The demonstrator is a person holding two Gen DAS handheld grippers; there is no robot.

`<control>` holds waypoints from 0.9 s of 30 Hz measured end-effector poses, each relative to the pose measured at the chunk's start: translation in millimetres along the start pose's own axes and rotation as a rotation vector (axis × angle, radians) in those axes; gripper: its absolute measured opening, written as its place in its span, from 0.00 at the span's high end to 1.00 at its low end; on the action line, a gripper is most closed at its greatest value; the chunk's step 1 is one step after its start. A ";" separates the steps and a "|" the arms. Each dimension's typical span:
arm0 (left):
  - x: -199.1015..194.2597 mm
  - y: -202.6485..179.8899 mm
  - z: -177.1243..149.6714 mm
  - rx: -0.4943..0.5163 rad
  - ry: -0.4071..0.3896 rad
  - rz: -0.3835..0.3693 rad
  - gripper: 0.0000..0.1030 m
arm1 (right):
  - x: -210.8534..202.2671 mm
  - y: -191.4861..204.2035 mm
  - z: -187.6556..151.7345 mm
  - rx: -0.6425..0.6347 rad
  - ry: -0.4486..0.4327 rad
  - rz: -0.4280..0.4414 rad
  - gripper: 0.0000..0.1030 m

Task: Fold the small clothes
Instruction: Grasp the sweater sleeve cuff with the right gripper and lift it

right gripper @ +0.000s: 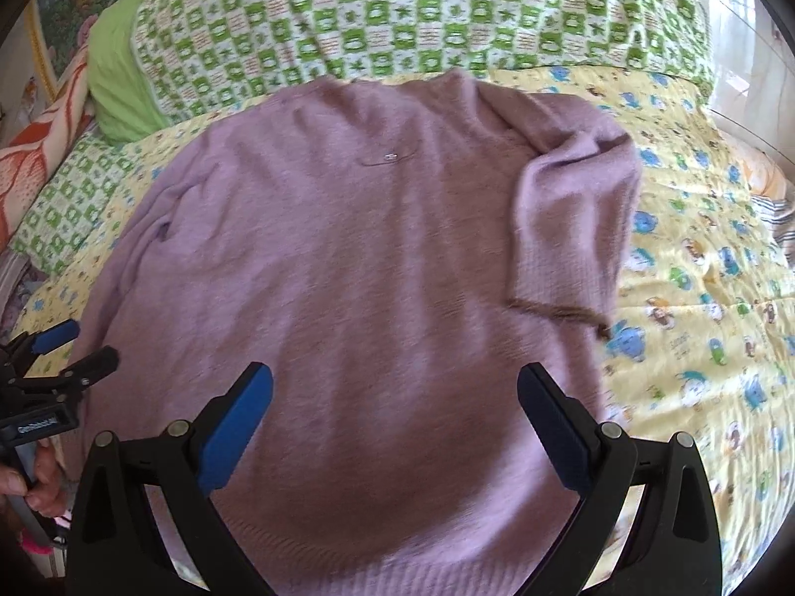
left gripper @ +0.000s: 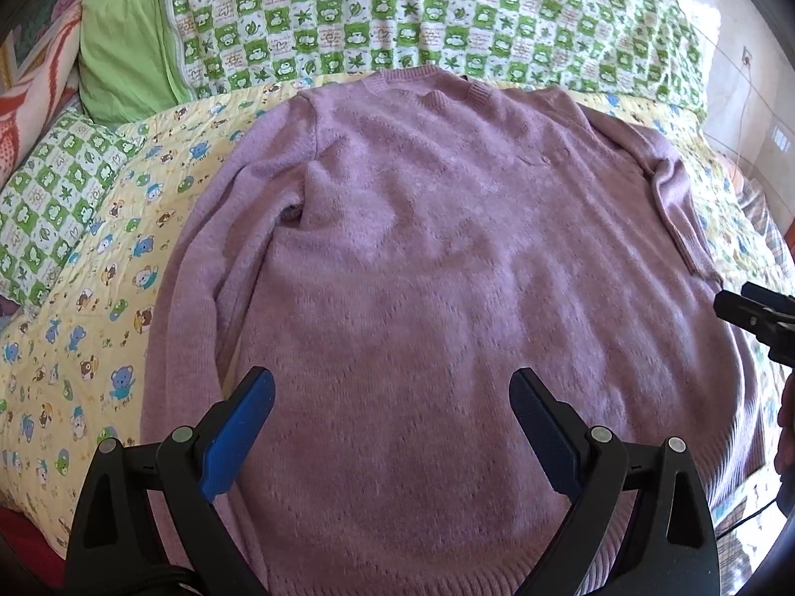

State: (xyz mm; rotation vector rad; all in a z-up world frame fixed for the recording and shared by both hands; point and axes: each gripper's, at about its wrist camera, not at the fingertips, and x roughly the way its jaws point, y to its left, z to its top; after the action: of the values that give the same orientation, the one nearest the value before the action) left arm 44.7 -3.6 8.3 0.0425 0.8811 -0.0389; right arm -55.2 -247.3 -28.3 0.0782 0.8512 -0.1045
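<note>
While the pink sweater (left gripper: 447, 258) lies flat on the bed (right gripper: 695, 258), collar away, both the left gripper (left gripper: 392, 427) and the right gripper (right gripper: 395, 422) hover over its near hem, jaws open and empty.

Yellow cartoon quilt (right gripper: 695, 258); green checkered blanket (left gripper: 397, 10) behind; green pillow (left gripper: 124, 49).

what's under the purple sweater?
The purple sweater lies flat on a yellow cartoon-print quilt, which shows all around it. Whatever sits beneath its body is covered. Left gripper and right gripper hover open above.
</note>
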 end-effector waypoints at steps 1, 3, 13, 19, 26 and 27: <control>1.5 0.3 3.1 -0.001 -0.003 0.004 0.07 | 2.1 -6.6 3.8 0.005 0.001 -0.011 0.04; 6.3 2.6 13.1 -0.014 -0.008 0.007 0.07 | 7.7 -18.7 11.9 0.012 0.007 -0.035 0.04; 37.7 6.2 48.2 -0.058 0.030 -0.002 0.07 | 43.4 -52.5 39.6 0.007 0.057 -0.079 0.04; 64.5 3.7 58.0 -0.085 0.102 -0.032 0.07 | 72.9 -67.1 42.7 -0.015 0.141 -0.069 0.33; 82.7 0.3 60.1 -0.086 0.145 -0.047 0.07 | 69.0 -94.8 53.2 0.058 0.154 -0.012 0.91; 82.6 0.9 60.3 -0.087 0.140 -0.049 0.07 | 63.0 -97.1 58.4 0.082 0.144 0.021 0.91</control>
State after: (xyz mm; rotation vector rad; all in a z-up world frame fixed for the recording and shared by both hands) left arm 143.7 -7.2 -17.1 -0.0586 1.0230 -0.0441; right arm 17.6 -353.9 -40.1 0.1737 0.9892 -0.1149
